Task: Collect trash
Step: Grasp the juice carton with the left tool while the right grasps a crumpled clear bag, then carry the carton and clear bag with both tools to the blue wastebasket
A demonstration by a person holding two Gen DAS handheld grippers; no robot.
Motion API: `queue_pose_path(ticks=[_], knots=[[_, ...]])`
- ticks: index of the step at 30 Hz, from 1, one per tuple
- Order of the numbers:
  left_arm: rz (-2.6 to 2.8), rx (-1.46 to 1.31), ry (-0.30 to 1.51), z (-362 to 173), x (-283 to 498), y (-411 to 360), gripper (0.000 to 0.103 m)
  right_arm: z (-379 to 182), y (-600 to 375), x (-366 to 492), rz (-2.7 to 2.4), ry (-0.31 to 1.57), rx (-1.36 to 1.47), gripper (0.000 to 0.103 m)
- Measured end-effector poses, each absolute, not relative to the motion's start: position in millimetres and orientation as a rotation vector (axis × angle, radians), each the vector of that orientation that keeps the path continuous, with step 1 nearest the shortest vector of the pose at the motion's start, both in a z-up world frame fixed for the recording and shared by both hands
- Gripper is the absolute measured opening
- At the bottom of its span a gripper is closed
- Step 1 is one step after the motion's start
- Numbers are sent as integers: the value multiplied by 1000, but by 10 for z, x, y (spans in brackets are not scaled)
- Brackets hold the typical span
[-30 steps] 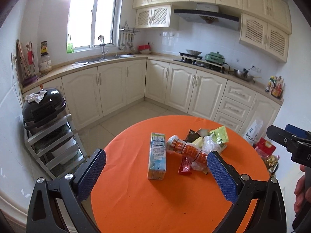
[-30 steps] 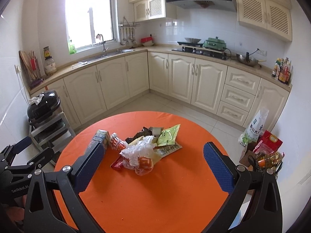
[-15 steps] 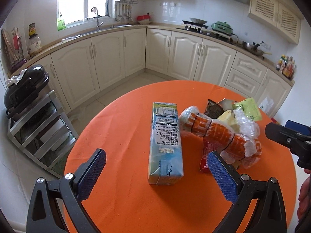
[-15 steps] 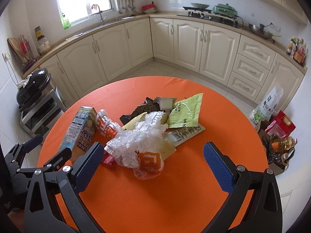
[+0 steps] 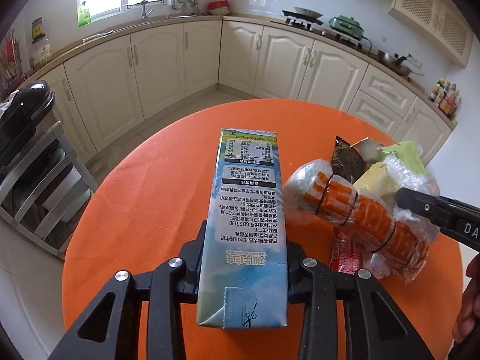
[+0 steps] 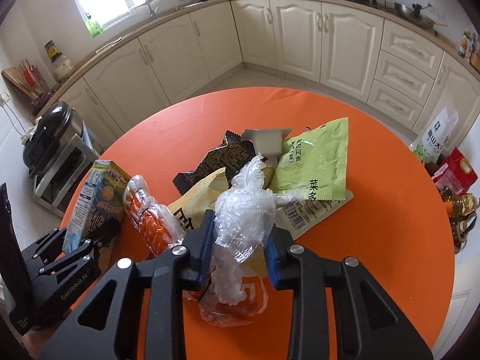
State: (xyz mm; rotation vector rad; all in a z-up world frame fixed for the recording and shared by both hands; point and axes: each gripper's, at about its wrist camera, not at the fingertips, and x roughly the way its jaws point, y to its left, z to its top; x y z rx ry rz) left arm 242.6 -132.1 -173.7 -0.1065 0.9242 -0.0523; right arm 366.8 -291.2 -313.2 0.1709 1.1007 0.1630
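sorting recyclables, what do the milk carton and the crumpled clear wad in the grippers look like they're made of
Milk carton: seemingly coated paperboard, smooth and slightly glossy, with sharp folded edges, printed text and a scissors cut mark at one corner.

Crumpled clear wad: apparently thin plastic film, see-through and shiny, with many fine creases that catch the light.

Both materials are judged by look alone.

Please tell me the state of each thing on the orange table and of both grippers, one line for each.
milk carton: lying flat, between the left gripper's pads.
left gripper: closing on the milk carton.
crumpled clear plastic: bunched, between the right gripper's pads.
right gripper: closing on the crumpled clear plastic.
orange-striped wrapper: lying beside the carton.
green packet: flat, torn open.
black wrapper: torn open.
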Motion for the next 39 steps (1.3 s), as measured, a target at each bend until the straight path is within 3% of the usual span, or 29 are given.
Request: queue_pose_path(ticks=[20, 29, 34, 39], knots=[[-139, -37, 751, -956, 2607, -1986, 34, -2387, -3443, 2870, 153, 888, 244, 26], [-276, 6, 652, -755, 1826, -2502, 34, -1745, -4042, 2312, 77, 737, 234, 26], [-363, 35, 615, -899, 1177, -2588, 34, -1467, -4428, 1976, 3, 680, 220, 26], [-483, 66, 613, -954, 1065, -2783, 34, -1329, -4874, 1584, -103, 647, 225, 26]])
